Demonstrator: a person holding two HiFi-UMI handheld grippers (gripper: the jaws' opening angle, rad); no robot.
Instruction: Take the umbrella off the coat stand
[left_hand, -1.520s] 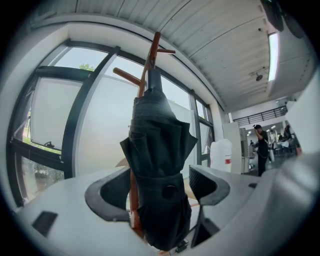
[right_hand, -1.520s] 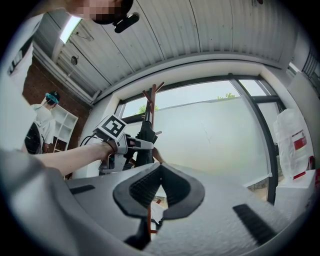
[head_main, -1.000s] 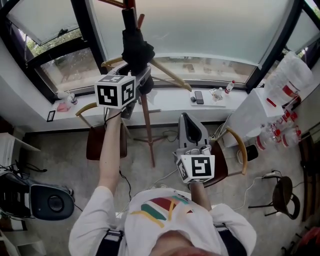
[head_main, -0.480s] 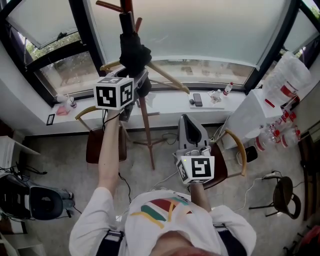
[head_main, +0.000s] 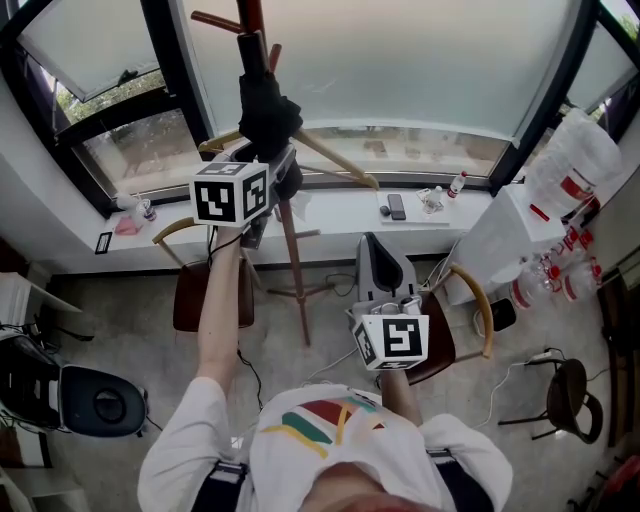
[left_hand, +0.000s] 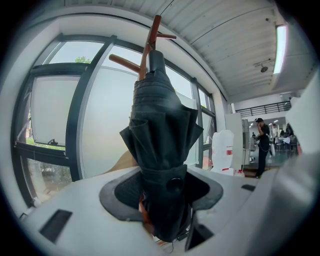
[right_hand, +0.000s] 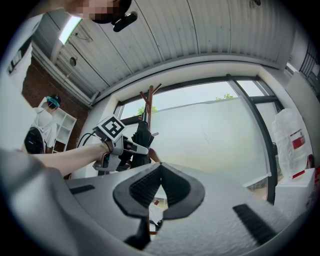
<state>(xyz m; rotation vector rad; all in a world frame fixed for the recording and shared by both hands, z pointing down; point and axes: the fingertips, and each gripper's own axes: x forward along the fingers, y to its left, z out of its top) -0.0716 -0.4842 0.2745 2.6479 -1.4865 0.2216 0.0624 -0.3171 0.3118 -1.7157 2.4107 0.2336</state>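
Umbrella (left_hand: 162, 135): black, folded, hangs on the coat stand (head_main: 292, 250) with its narrow end up by the wooden pegs. The cloth folds flare out lower down.
Coat stand: reddish-brown wooden pole w/ angled pegs. It stands on the floor in front of the big window, just beside the windowsill (head_main: 340, 218).
Left gripper (left_hand: 167, 192): held out at arm's length, roughly level, at the umbrella's lower part. Its jaws have just been closing. The umbrella sits btw them and the pads pinch the cloth bundle on both sides.
Right gripper (right_hand: 161, 166): held low and close to the body, well apart from the stand, tilted slightly up. Jaws pressed together at the tips, nothing btw them.
Windowsill: white. A dark phone (head_main: 397, 207) lies on it and a small bottle (head_main: 457, 180) stands on it, both right of the stand.
Chairs: one (head_main: 188, 295) w/ a curved wooden armrest below the left arm; another (head_main: 478, 290) beside the right gripper.
Bkgd: person (left_hand: 262, 145) in dark clothes, far off at right — left gripper view only.
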